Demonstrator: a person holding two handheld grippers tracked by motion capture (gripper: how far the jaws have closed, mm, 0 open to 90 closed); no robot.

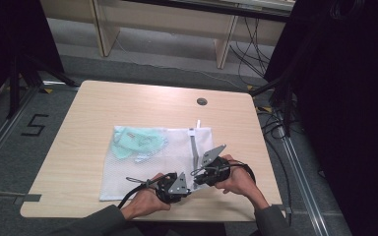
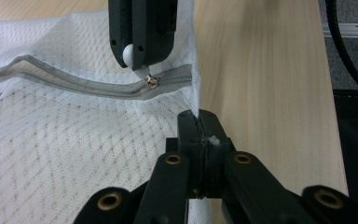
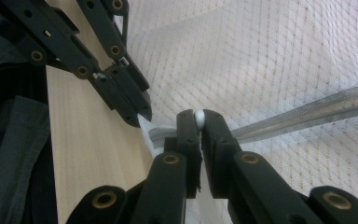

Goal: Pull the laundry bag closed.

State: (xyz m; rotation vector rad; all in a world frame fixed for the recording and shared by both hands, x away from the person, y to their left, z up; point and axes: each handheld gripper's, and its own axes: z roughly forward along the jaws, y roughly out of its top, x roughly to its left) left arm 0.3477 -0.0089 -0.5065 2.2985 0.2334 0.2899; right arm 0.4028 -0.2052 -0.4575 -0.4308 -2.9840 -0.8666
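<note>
White mesh laundry bag (image 1: 142,162) flat on table (image 1: 78,128), near edge, left gripper (image 2: 199,122) clamped on bag's corner fabric, right gripper (image 3: 199,122) pinching white zipper pull (image 3: 199,116) at zipper (image 2: 74,84) end

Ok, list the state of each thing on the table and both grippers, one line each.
White mesh laundry bag: flat on the wooden table, mint-green fabric inside.
Grey zipper: part open.
White ball-shaped zipper pull: pinched by the right gripper.
Left gripper: shut on the bag's edge beside the zipper's end.
</note>
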